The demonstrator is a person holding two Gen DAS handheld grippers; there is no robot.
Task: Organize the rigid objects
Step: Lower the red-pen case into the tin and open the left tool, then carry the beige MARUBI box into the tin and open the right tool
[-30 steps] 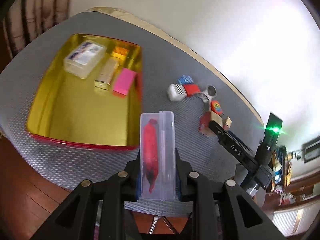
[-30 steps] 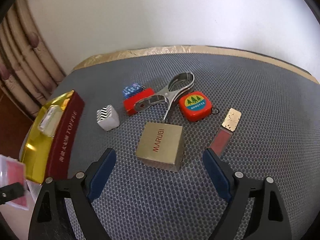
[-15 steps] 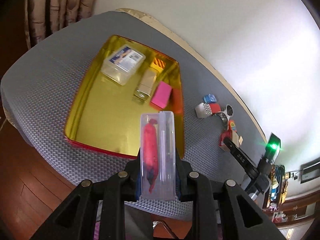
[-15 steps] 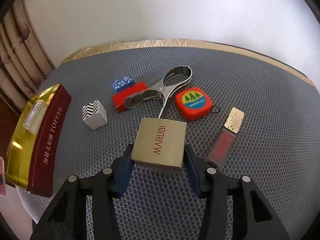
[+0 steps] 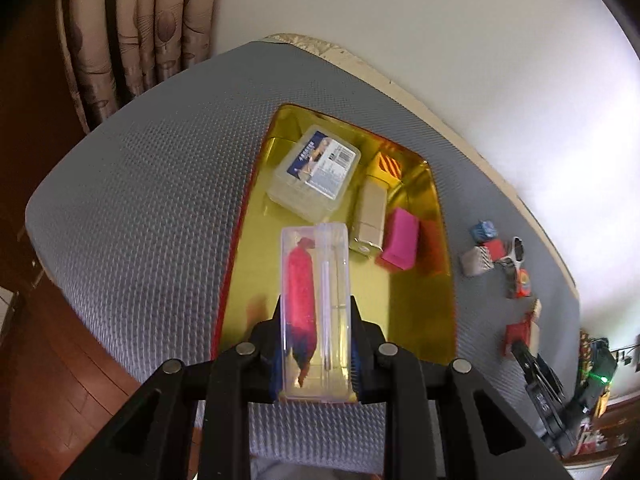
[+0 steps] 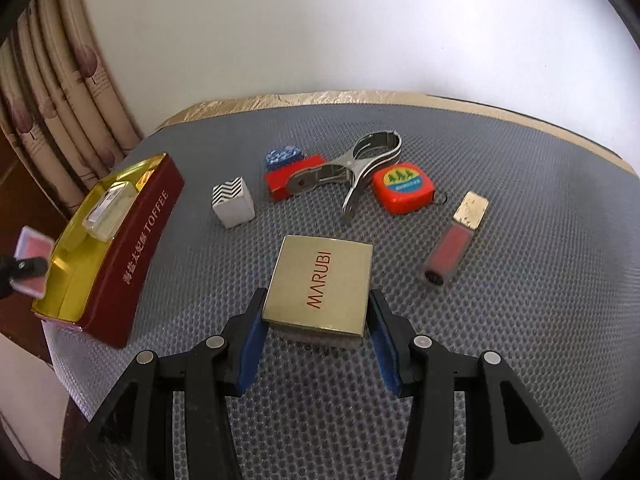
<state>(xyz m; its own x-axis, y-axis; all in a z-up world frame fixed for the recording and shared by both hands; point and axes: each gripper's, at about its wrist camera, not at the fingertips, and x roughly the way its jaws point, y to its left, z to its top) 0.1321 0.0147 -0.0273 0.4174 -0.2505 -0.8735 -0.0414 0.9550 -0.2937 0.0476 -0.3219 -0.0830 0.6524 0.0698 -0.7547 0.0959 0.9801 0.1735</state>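
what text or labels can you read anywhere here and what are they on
"MARUBI": red letters on the gold box between the right gripper's jaws.
"TOFFEE": after a row of Chinese characters, on the red side of the tin.
Tape measure: round label with green trees, its wording too small to read.
Clear case in the tin: printed label with a barcode, text too small to read.
Clear box in the left gripper: no text visible.

Black tongs (image 6: 316, 332), blue pads (image 6: 250, 346)
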